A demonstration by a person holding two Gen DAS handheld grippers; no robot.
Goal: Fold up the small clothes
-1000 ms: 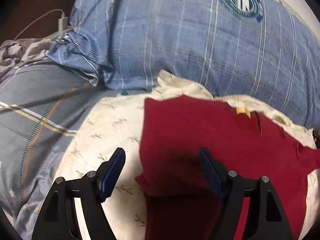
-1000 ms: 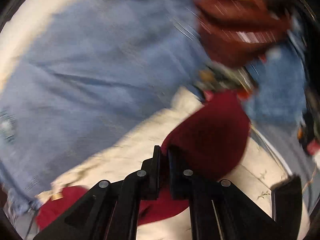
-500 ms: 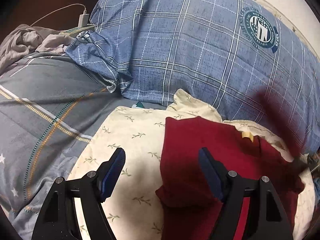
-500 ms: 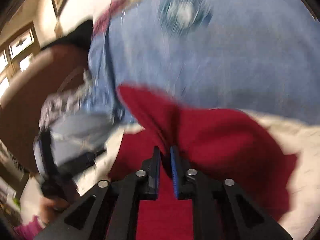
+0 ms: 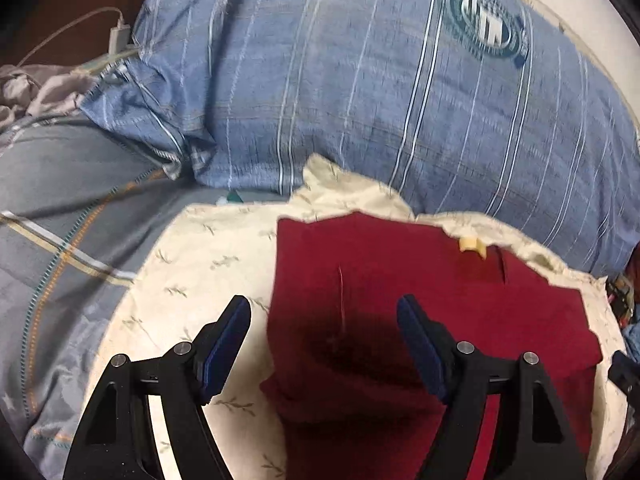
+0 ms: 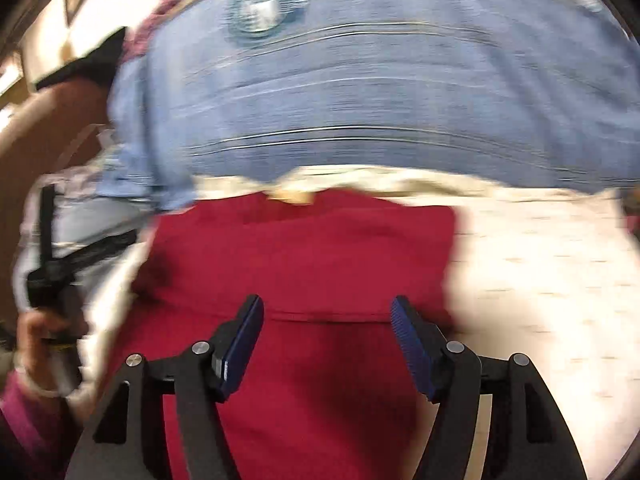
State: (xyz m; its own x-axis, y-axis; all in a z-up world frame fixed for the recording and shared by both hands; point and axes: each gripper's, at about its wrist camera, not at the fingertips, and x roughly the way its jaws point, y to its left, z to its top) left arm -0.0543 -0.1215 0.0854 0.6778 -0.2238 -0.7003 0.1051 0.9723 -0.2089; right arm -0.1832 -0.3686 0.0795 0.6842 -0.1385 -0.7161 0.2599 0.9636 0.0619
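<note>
Dark red garment (image 5: 420, 300) spread flat on a cream cloth with a small leaf print (image 5: 200, 264), itself lying on a bed. Far edge of the garment close under a big blue plaid pillow (image 5: 360, 100) bearing a round crest (image 5: 486, 26). Small yellow tag (image 5: 472, 245) at the garment's far edge.

Left hand-held gripper (image 5: 324, 344) hovering over the garment's left edge, jaws wide apart, nothing between the blue pads (image 5: 228, 344), no contact with the fabric visible. Grey striped bedding (image 5: 60, 240) off to the left, a white charger and cable (image 5: 120, 34) beyond it.

Right hand-held gripper (image 6: 327, 344) above the middle of the garment (image 6: 304, 264), jaws opening, pads (image 6: 412, 348) clear of the cloth and gripping nothing. A horizontal fold line or seam across the garment just past the fingertips. Right wrist view motion-blurred. At its left edge, a hand (image 6: 36, 332) in a magenta sleeve (image 6: 24, 420) around the left gripper's handle.
</note>
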